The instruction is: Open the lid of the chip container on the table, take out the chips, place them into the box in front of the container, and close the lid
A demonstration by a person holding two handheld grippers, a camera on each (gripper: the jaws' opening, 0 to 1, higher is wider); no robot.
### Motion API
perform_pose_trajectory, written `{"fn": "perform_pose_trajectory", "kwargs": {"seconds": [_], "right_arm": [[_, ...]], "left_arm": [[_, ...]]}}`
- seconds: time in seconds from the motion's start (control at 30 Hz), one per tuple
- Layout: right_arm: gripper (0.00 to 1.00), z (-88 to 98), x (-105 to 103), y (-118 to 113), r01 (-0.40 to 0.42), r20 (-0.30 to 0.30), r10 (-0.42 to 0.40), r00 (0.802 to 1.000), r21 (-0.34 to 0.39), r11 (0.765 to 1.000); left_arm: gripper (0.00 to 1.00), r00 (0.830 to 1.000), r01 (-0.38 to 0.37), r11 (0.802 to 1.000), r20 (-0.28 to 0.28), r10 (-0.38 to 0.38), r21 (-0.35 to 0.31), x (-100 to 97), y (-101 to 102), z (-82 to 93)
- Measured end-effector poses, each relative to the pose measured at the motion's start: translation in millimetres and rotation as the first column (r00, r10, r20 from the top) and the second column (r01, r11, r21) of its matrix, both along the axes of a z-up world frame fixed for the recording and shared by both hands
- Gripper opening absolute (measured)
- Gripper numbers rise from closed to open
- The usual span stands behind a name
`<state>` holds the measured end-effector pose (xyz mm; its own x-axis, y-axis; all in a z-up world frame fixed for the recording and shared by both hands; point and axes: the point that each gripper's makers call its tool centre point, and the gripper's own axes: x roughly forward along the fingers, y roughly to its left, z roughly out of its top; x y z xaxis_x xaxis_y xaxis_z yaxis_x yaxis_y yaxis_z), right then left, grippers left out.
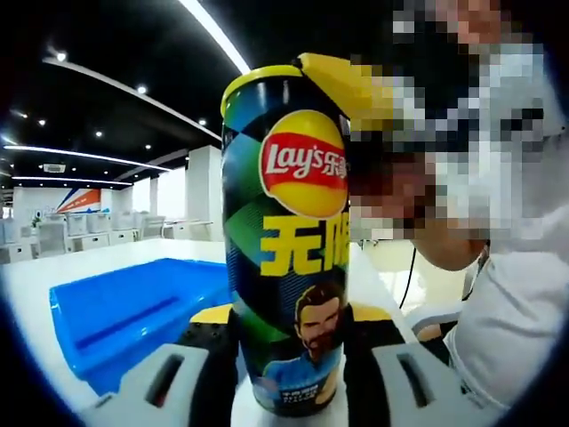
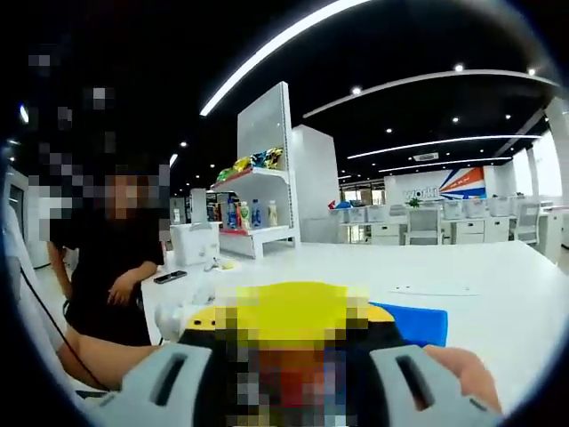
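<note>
Left tool [image 1: 289,369] clamps chip container [image 1: 284,240], blue box [image 1: 133,311] beside it.

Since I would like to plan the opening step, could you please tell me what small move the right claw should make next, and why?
Probably pull the right claw up to pry the yellow lid off. The lid looks seated on the upright chip can, the right claw flanks it, and the left claw grips the can's base.
</note>
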<state>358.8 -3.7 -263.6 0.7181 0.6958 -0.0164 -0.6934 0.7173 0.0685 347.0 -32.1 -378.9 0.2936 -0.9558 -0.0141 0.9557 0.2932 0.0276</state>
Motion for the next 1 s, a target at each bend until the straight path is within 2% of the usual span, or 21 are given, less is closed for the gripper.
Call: {"fn": "perform_pose_trajectory", "kwargs": {"seconds": [1.0], "right_arm": [[0.42,1.5,0.3,-1.8,0.036,-0.067,-0.033,0.997,0.045,0.998]], "left_arm": [[0.47,1.0,-0.009,1.0,0.021,0.01,-0.013,-0.9,0.0,-0.9]]}}
